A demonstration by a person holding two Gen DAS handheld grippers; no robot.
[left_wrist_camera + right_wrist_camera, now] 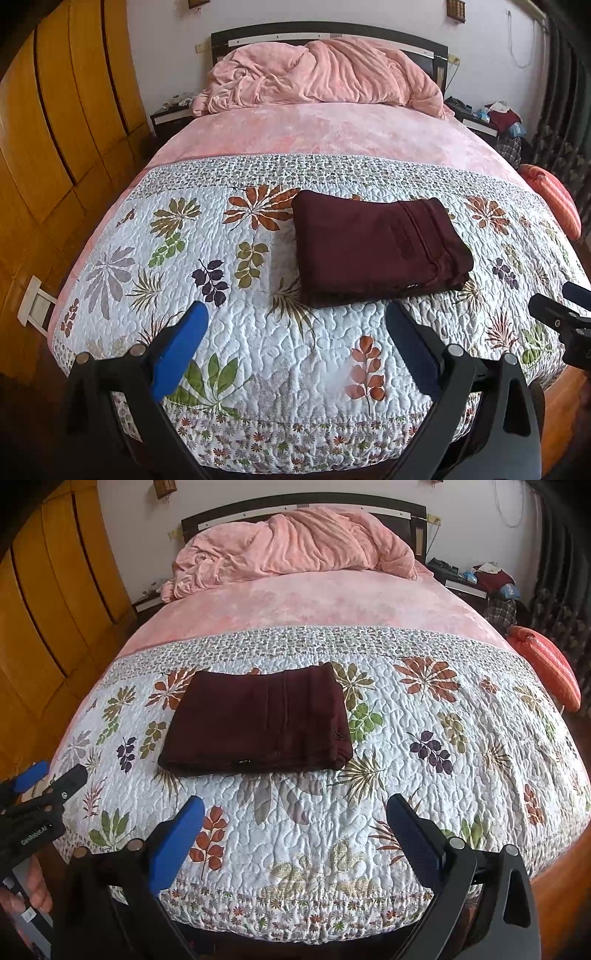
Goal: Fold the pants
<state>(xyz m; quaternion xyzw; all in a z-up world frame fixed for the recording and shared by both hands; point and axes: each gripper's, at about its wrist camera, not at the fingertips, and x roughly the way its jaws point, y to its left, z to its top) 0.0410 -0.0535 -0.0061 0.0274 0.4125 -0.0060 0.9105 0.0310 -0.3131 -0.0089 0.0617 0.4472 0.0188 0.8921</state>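
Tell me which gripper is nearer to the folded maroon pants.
Hard to call; roughly equal. The left gripper hovers open in front of the pants, toward their left. The right gripper hovers open in front, toward their right. Neither touches them.

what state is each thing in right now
pants: folded into a compact rectangle, lying flat on the quilt
left gripper: open, empty
right gripper: open, empty
pink blanket: crumpled in a heap at the headboard
quilt: spread flat
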